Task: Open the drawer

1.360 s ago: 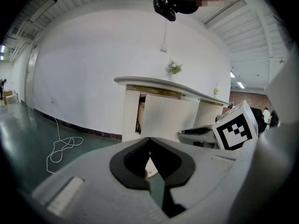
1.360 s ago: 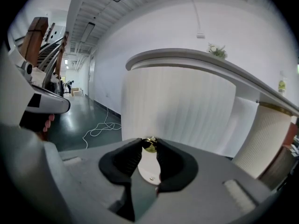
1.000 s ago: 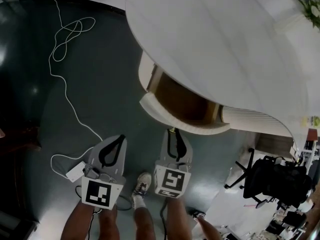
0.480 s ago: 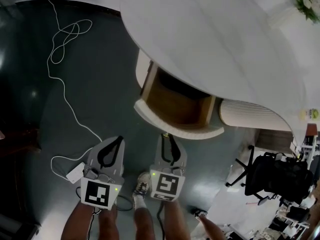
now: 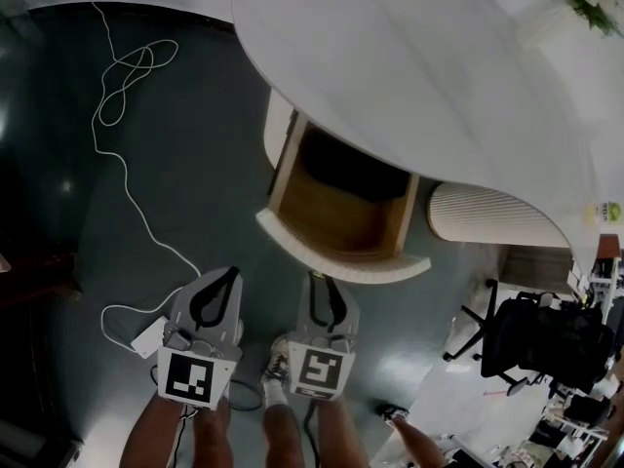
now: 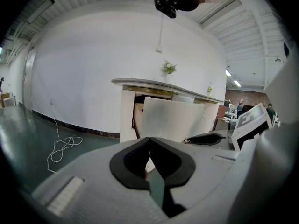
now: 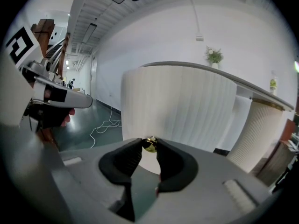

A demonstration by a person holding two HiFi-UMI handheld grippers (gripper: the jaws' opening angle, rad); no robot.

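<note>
The white drawer (image 5: 336,258), with a curved fluted front and a brown wooden inside, stands pulled well out from under the round white table (image 5: 419,76). My right gripper (image 5: 320,281) is at the middle of the drawer front. In the right gripper view its jaws (image 7: 149,145) are shut on the small gold knob (image 7: 150,143), with the fluted front (image 7: 182,106) right behind. My left gripper (image 5: 231,275) hangs beside it to the left, apart from the drawer. Its jaws (image 6: 149,141) are shut and hold nothing.
A white cable (image 5: 127,164) loops over the dark green floor at the left and ends at a small adapter (image 5: 148,337). A fluted white pedestal (image 5: 487,217) stands right of the drawer. A black office chair (image 5: 541,344) is at the lower right. The person's shoe (image 5: 276,359) shows between the grippers.
The drawer has slid further out of the table toward me, with more of its wooden inside showing. My right gripper has drawn back with the knob. The left gripper has kept still.
</note>
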